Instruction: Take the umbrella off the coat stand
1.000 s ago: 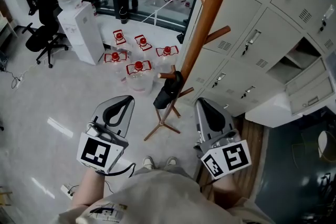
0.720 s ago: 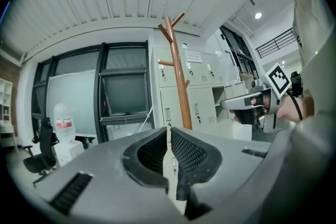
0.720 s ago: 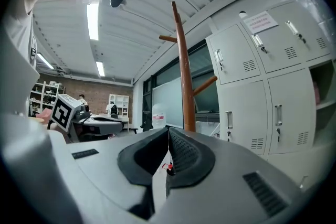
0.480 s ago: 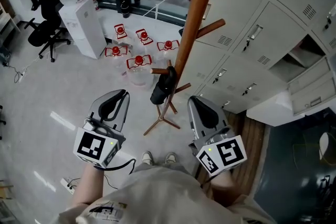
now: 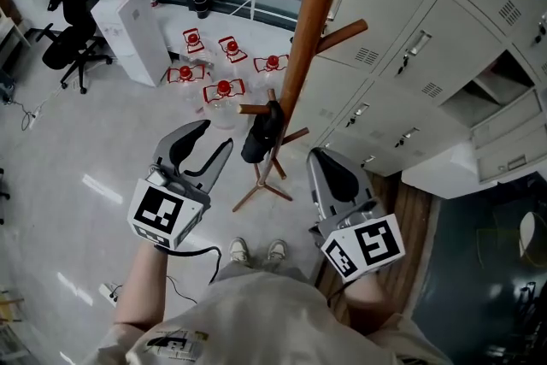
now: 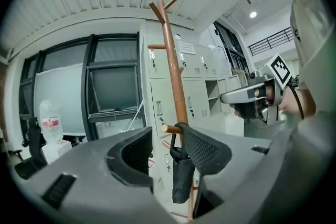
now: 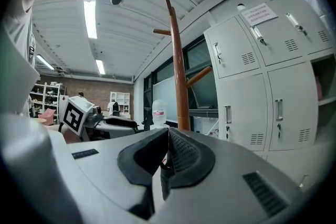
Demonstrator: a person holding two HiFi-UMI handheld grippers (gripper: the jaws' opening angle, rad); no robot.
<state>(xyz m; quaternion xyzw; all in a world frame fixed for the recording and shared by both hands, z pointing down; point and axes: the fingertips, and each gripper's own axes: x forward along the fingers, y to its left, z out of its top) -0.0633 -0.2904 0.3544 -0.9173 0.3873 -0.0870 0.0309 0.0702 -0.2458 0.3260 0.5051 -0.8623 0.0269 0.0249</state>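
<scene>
Right hand-held gripper (image 5: 318,156), jaws together, faces coat stand (image 5: 308,30) beside lockers (image 5: 402,30) and jugs (image 5: 224,91).

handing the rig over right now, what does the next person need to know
The left tongs are open; the jaws have just been opening and grip nothing. The umbrella shows through the gap, beyond the tips.
The right tongs are shut and empty.
The umbrella is black and folded, hanging from a low peg on the coat stand.
Done: the approach only; the umbrella is not yet touched.
Left: probably close the left tongs on the umbrella, lift it off the peg and draw it clear of the stand.
</scene>
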